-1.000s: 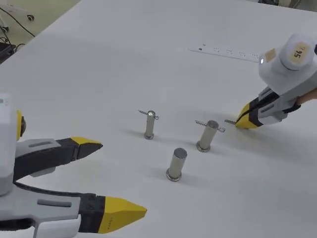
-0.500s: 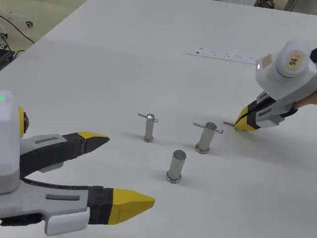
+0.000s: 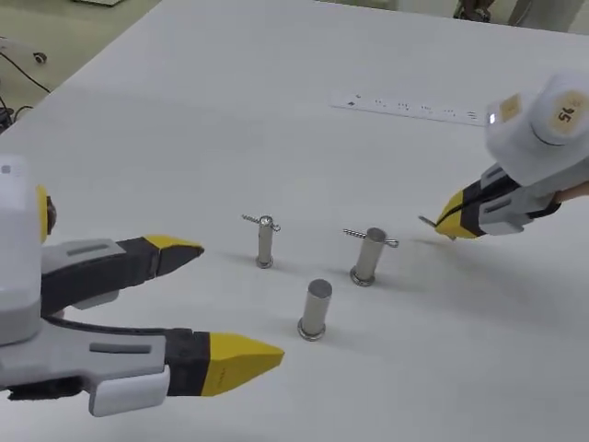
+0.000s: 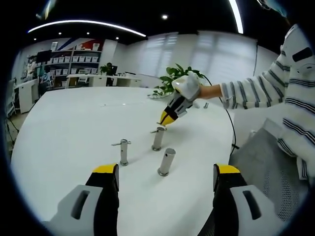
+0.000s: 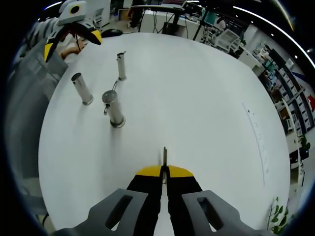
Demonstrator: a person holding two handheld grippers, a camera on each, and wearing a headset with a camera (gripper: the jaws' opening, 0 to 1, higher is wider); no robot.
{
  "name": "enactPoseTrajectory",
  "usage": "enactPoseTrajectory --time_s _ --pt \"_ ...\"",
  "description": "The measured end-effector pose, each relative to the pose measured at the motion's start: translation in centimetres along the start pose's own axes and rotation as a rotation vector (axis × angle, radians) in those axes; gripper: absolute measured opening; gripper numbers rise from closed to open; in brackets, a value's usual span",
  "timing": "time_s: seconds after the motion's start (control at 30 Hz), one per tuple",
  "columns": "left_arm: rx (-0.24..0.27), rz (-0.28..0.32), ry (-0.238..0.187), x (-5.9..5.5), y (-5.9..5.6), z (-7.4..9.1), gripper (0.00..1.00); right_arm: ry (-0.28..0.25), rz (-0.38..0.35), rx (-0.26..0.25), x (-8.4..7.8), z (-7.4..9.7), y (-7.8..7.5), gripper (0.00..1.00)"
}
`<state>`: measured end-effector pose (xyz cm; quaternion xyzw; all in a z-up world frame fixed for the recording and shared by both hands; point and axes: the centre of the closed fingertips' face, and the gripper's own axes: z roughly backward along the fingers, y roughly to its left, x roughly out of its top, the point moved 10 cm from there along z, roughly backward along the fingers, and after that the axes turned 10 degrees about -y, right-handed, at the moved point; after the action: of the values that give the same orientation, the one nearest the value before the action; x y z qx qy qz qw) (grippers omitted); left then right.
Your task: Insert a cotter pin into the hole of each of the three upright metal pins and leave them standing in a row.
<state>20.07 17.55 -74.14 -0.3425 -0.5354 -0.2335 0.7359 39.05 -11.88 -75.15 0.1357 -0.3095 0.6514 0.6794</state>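
Tabletop (image 3: 138, 120) is carrying a power strip (image 3: 405, 106). A cottered pin (image 3: 368, 253) is standing between the bare pin (image 3: 315, 308) and my right gripper (image 3: 448, 228), which is clamping a cotter (image 5: 165, 155) and has risen slightly. My left gripper (image 3: 237, 300) is gaping.

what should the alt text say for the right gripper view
The right gripper, jaws shut on a cotter pin, points across a white table at three metal pins. The nearest pin and the far pin have cotter pins through them; the bare pin has none. The left gripper is open beyond them.
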Motion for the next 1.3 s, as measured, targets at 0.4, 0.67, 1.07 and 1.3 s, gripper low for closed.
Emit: enactPoseTrajectory --time_s 0.4,0.67,1.07,1.3 --pt "-0.023 -0.018 -0.008 0.9 0.0 -1.1 0.77 -0.111 0.043 -0.114 1.4 2.9 1.8 0.03" --pt "-0.016 0.024 -0.038 1.8 0.4 -2.1 0.78 -0.131 0.102 -0.186 2.3 4.4 4.3 0.03" --pt "-0.054 0.093 -0.048 2.8 0.2 -5.1 0.59 -0.162 0.115 -0.217 3.3 5.0 7.2 0.03" --pt "-0.068 0.169 -0.030 2.9 0.2 -6.8 0.56 -0.189 0.109 -0.228 3.6 5.0 8.3 0.03"
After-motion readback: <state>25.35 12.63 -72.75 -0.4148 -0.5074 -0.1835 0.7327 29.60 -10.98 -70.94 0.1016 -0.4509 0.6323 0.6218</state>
